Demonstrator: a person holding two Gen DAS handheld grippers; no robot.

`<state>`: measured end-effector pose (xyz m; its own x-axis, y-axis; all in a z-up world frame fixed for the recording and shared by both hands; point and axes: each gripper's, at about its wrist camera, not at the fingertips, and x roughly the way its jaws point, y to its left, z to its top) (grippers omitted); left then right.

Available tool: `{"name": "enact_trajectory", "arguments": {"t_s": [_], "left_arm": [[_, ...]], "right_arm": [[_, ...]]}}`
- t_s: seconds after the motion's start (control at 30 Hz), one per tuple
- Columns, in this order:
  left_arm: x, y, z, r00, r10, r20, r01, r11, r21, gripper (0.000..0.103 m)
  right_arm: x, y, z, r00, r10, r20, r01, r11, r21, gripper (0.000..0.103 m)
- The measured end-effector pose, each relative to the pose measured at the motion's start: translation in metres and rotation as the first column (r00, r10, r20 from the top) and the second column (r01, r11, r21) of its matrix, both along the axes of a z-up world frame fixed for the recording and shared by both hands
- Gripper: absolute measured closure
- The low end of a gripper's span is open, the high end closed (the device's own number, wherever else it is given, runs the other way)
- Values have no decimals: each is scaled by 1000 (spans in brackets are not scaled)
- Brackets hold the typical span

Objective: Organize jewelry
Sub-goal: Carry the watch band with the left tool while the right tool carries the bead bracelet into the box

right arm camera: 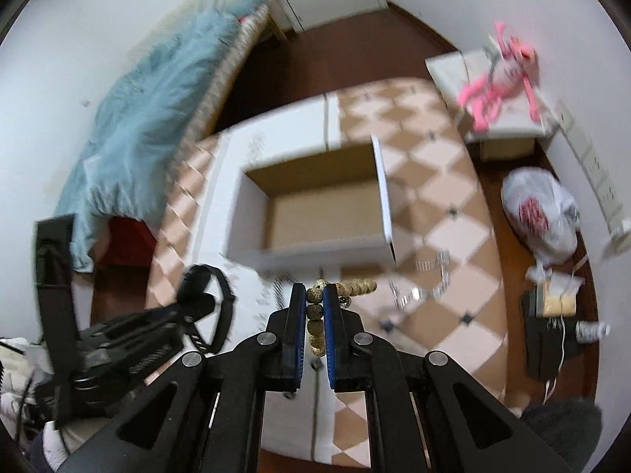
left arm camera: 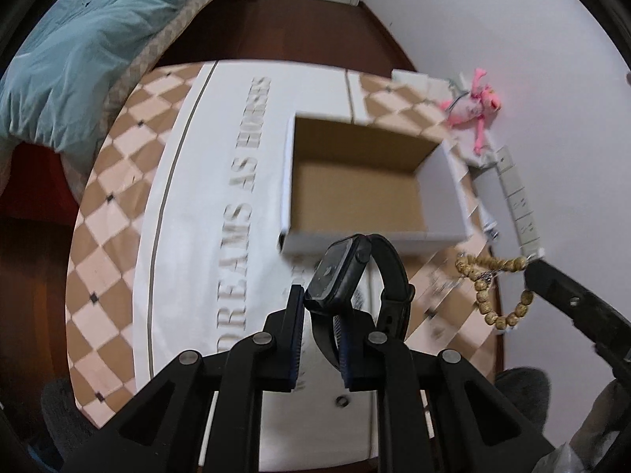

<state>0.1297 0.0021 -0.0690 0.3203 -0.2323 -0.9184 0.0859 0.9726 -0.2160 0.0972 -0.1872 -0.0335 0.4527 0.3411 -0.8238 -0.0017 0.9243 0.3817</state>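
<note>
My left gripper [left arm camera: 319, 307] is shut on a black smartwatch [left arm camera: 343, 272] and holds it by the strap just in front of an open white cardboard box [left arm camera: 355, 181], above the table. My right gripper [right arm camera: 314, 299] is shut on a wooden bead bracelet [right arm camera: 355, 287]; the bracelet also shows in the left wrist view [left arm camera: 493, 276], hanging from the right gripper's tip. In the right wrist view the box [right arm camera: 315, 205] lies ahead, and the left gripper with the watch [right arm camera: 205, 295] is at lower left. A silver chain [right arm camera: 426, 280] lies on the cloth to the right of the box.
The table has a checkered tan and white cloth [left arm camera: 118, 197] with lettering. A small ring [left arm camera: 341, 401] lies on the cloth below my left gripper. A pink toy [right arm camera: 501, 79] sits on a white box at the far right. A bed with a teal blanket [left arm camera: 79, 39] is left. A plastic bag [right arm camera: 540, 216] lies on the floor.
</note>
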Motion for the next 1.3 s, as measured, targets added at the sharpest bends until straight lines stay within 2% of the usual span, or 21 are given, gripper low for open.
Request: {"name": "enact_trajectory", "arguments": {"t_s": [0.1, 0.2, 0.43, 0.5, 0.53, 0.6, 0.63, 0.67, 0.73, 0.77, 0.8, 0.93, 1.0, 1.2, 1.3], "left_arm": [[23, -3, 12, 1000, -10, 10, 10, 1000, -27, 91], [47, -7, 10, 1000, -23, -6, 22, 998, -59, 91], [95, -19, -15, 994, -48, -99, 39, 995, -89, 90], [107, -19, -19, 992, -22, -121, 13, 997, -73, 89], [111, -18, -20, 991, -11, -132, 0, 996, -84, 86], [119, -17, -23, 989, 3, -151, -13, 998, -66, 61], [122, -15, -21, 989, 16, -147, -22, 999, -39, 29], [123, -13, -18, 991, 24, -132, -28, 999, -29, 11], [123, -9, -12, 994, 34, -108, -36, 999, -17, 11], [122, -7, -10, 994, 39, -100, -40, 999, -4, 11], [121, -5, -8, 995, 44, -87, -42, 999, 24, 11], [111, 3, -8, 998, 64, -18, -61, 989, 135, 4], [102, 6, -13, 997, 69, 14, -71, 981, 183, 3], [84, 10, -32, 997, 63, 42, -71, 964, 258, 3], [79, 10, -32, 996, 64, 55, -76, 961, 266, 3]], "right_arm": [[20, 1, 20, 999, 14, 41, -15, 1000, 10, 94], [46, 5, 21, 999, 26, 48, -27, 1000, 12, 94], [103, 10, -10, 999, 41, -5, -42, 999, -8, 94], [118, 12, -20, 997, 65, -29, -65, 998, 3, 94], [124, 12, -26, 996, 69, -51, -69, 998, 8, 94], [134, 10, -37, 993, 74, -87, -75, 997, -9, 93], [136, 10, -41, 992, 76, -103, -78, 997, -21, 93], [135, 8, -43, 991, 69, -113, -74, 997, -35, 91], [132, 1, -46, 991, 48, -126, -56, 997, -56, 67], [130, -2, -47, 991, 34, -129, -43, 997, -64, 45], [127, -5, -49, 991, 22, -131, -33, 997, -77, 34], [114, -6, -60, 989, -13, -146, -19, 976, -217, 29], [109, -3, -69, 986, -25, -163, -20, 963, -268, 9], [96, 8, -87, 984, -40, -174, -24, 937, -350, 8], [93, 10, -87, 985, -48, -169, -16, 931, -364, 8]]}}
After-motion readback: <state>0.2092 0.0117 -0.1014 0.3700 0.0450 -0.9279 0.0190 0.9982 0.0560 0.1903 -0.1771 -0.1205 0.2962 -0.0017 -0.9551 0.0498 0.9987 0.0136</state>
